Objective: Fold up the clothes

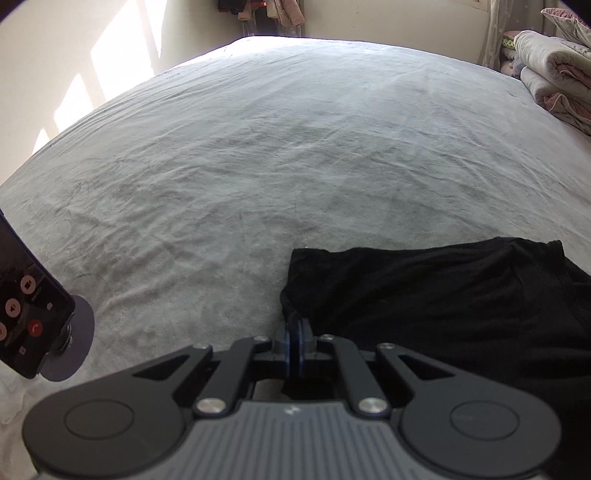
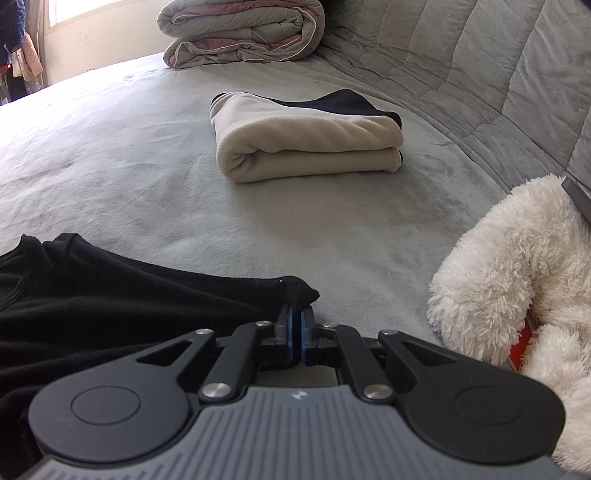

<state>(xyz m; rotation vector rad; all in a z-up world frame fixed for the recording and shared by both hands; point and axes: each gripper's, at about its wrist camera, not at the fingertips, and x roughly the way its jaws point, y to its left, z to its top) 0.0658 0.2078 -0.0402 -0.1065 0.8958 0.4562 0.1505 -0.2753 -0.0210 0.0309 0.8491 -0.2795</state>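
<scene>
Black, thin knit garment (image 1: 443,302) lies on the grey plush bed cover (image 1: 258,166), close to the near edge of the bed. It is spread only in part: wrinkles run across it, and its far edge forms an uneven line. Both near corners are pinched.

Left claw (image 1: 297,325): jaws closed to a narrow slit, with the left corner of the black garment caught between the blue pads.

Right claw (image 2: 296,314): jaws likewise nearly together, with the pointed right corner (image 2: 299,293) of the same garment clamped at the tips.

Progress, as judged from the layout:
- One item appears finished. A cream fleece garment with a dark lining (image 2: 306,140) sits folded into a compact block toward the middle of the bed, well apart from the black garment.
- The black garment is in hand, but no clean fold is visible on it. It seems to be at the spreading or first-fold stage.
- A white fluffy pile garment (image 2: 517,277) lies crumpled at the right side of the bed, unfolded, and probably awaits its turn.

A rolled grey and pink quilt (image 2: 240,29) rests at the far corner of the bed. Whether it belongs to the task cannot be determined.

A phone on a round mount (image 1: 26,306) stands at the left edge of the left wrist view.
</scene>
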